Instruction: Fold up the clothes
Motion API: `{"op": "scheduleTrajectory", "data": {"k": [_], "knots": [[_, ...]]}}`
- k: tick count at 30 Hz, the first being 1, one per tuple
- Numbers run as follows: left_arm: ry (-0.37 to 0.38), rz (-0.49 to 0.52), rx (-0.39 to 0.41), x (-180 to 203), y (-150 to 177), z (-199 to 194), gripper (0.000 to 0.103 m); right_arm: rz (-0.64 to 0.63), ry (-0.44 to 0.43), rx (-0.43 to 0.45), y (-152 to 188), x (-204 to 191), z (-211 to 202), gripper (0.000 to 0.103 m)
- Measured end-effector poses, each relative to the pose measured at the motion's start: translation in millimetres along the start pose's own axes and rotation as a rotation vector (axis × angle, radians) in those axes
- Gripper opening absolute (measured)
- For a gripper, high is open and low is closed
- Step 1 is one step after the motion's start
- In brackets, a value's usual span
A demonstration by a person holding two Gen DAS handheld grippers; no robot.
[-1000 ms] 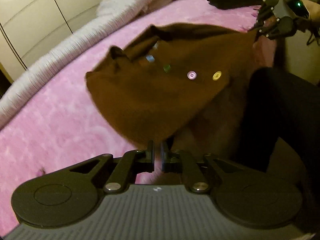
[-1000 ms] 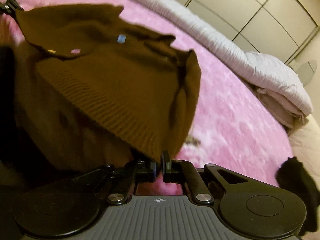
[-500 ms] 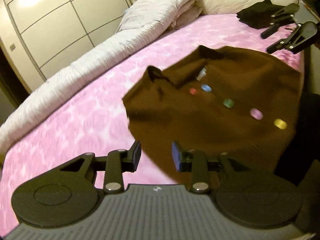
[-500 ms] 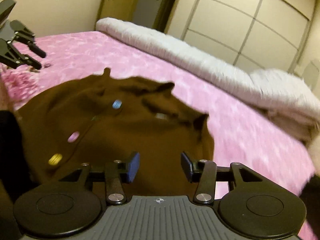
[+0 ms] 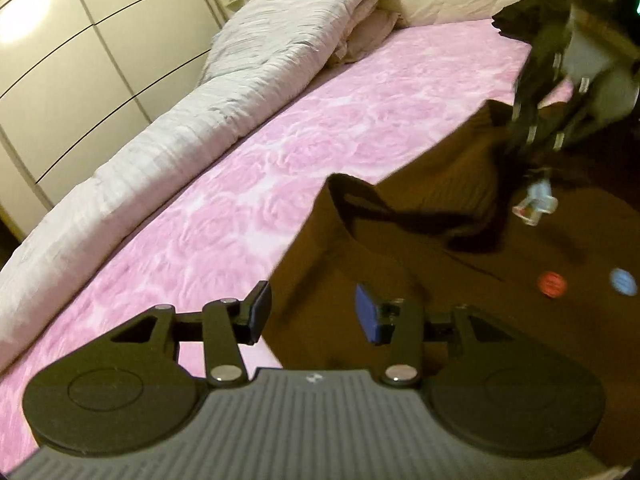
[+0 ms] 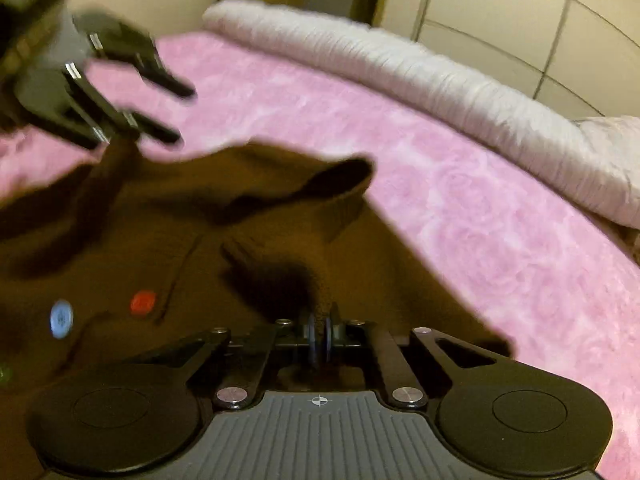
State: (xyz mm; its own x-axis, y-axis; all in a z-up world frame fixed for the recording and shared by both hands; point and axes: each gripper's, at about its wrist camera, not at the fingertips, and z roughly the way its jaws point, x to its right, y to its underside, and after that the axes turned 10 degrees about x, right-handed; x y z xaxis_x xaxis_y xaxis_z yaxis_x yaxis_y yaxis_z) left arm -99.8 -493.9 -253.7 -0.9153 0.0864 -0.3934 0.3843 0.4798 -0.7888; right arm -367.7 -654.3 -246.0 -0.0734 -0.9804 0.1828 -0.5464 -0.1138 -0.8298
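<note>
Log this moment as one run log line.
left gripper: open, over cardigan edge | right gripper: shut on brown cardigan | cardigan spread on pink bedspread

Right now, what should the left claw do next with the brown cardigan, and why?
Probably ease the left claw forward and shut it on the near edge of the brown cardigan. Its jaws stand open over that edge, while the right claw is shut on the fabric, and the cardigan lies spread on the pink bedspread.

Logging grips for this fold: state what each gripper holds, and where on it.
The right gripper pinches the brown cardigan, apparently near its shoulder. The left gripper holds nothing.
</note>
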Motion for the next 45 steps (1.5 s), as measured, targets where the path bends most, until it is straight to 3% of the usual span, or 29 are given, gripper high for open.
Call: {"op": "scheduleTrajectory", "data": {"k": [5,12,14,19,22,23,24,26,28,29,33,35,40,42,45], "knots": [[0.062,0.015,-0.024,-22,-2,62,0.042,-0.043,0.136,0.059,-23,61,7,0.003],[0.142,-0.109,-0.112,-51,16,123,0.04,-0.126,0.185,-0.01,-8,95,59,0.003],[0.143,-0.153,-0.098,-58,17,127,0.015,-0.128,0.206,-0.011,-2,100,67,0.003],[0.006,-0.137,-0.066,-70,9,146,0.008,-0.095,0.299,0.011,-4,139,88,0.003],[-0.065,-0.173,-0.067,-81,9,155,0.009,-0.057,0.273,-0.087,2,160,114,0.005],[-0.082,-0.198,-0.06,-86,10,154,0.01,-0.075,0.282,-0.112,6,160,118,0.011],[-0.095,-0.222,-0.051,-91,10,151,0.01,-0.106,0.306,-0.123,8,157,119,0.023],[-0.072,-0.262,-0.018,-97,10,138,0.019,-0.134,0.345,-0.09,10,149,106,0.043],[-0.019,-0.289,-0.002,-97,10,125,0.033,-0.098,0.354,-0.056,12,146,87,0.047],[0.008,-0.299,0.001,-97,10,121,0.036,-0.064,0.352,-0.046,13,145,78,0.048],[0.043,-0.199,-0.092,-76,15,135,0.034,0.105,0.315,-0.05,32,141,44,0.049],[0.028,-0.175,-0.1,-71,21,144,0.025,0.162,0.298,-0.054,42,134,25,0.049],[-0.103,-0.051,-0.101,-68,14,163,0.021,0.212,0.34,-0.062,61,121,-13,0.049],[-0.13,-0.047,-0.096,-69,9,156,0.02,0.278,0.359,-0.035,65,120,-35,0.049],[-0.105,-0.06,-0.076,-49,3,113,0.02,0.42,0.349,0.027,73,114,-79,0.049]]}}
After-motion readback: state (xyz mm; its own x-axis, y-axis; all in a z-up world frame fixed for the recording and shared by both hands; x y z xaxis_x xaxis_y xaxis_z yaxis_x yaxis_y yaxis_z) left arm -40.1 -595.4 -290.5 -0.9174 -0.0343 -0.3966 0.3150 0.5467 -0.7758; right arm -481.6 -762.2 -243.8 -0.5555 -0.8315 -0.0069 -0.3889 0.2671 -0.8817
